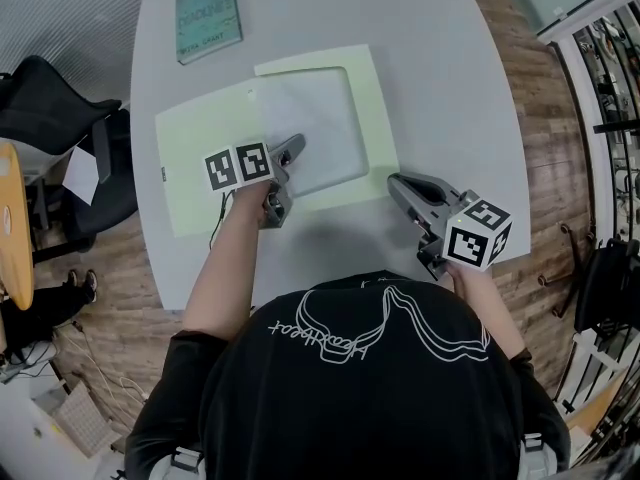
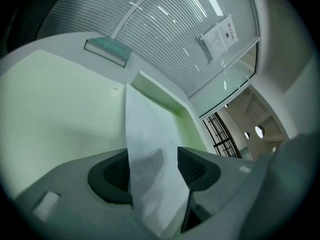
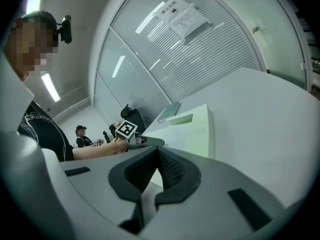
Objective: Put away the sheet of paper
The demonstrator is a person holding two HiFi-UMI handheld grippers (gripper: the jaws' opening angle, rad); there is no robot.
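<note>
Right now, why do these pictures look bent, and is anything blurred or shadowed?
Left gripper view: a wide lens bows the window blinds and darkens the corners; the sheet of paper, close to the camera, looks soft. Right gripper view: the same bending, with bright light streaks on the glass wall. Head view: the table bulges slightly, with a soft shadow near the person.

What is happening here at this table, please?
A person works with two hand-held grippers at a grey table. The left gripper has the white sheet of paper between its jaws, which stand apart. The sheet lies over an open light green folder. The right gripper is shut and empty, beside the folder.
</note>
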